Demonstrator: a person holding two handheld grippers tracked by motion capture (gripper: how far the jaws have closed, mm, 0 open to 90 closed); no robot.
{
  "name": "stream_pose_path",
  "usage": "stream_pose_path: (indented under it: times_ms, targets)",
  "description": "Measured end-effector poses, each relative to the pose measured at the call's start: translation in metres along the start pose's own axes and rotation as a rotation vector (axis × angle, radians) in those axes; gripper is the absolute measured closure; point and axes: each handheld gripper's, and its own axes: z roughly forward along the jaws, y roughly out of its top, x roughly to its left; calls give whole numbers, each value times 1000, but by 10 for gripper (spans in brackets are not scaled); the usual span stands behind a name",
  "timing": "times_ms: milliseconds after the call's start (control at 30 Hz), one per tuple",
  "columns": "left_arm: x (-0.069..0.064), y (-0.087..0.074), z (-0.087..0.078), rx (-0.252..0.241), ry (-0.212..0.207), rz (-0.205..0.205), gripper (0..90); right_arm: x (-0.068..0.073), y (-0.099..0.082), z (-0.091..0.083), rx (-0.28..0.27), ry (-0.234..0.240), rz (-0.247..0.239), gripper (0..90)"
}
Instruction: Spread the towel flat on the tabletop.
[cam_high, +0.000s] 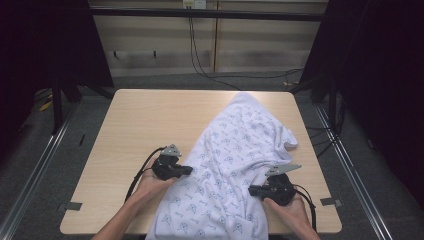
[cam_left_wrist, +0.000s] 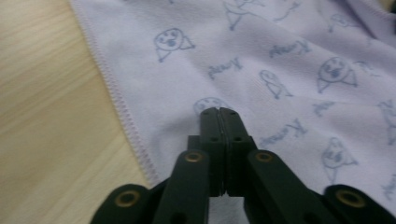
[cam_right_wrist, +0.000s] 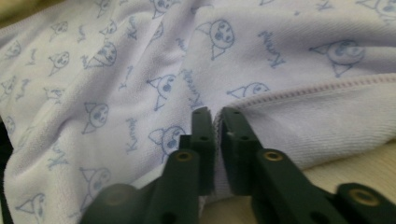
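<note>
A white cloth (cam_high: 235, 165) with little blue cat faces lies spread on the wooden table (cam_high: 145, 125), hanging over the near edge. The left gripper (cam_left_wrist: 218, 112) is squeezed tight on the cloth near its stitched left edge. The right gripper (cam_right_wrist: 215, 114) pinches a fold of the cloth at its right edge.

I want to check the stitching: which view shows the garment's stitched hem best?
The left gripper view: the hem runs sharp and unbroken along the garment edge beside the wooden table. The right gripper view shows a shorter stretch behind the tongs. In the high view it is too small to make out.
</note>
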Motion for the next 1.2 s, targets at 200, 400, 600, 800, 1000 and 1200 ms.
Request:
stream_pose_path:
  times_ms: [200,400,600,800,1000,1200]
  targets:
    - [5,-17,-22,12,27,-13,900,-7,-16,-35,-69,-25,45,887]
    - [-14,-43,-46,23,31,3,900,-7,-41,-62,-91,-69,75,883]
    - [-40,-69,-66,44,-80,-18,900,5,-51,-69,-62,-86,40,866]
    - [-62,-85,-81,85,-137,0,886,15,-58,-72,-38,-64,27,826]
    - [-51,-65,-86,-41,-58,3,900,17,-54,-67,-31,-18,18,756]
    - [-14,-23,-52,-49,48,-37,900,7,-29,-50,-61,-75,10,589]
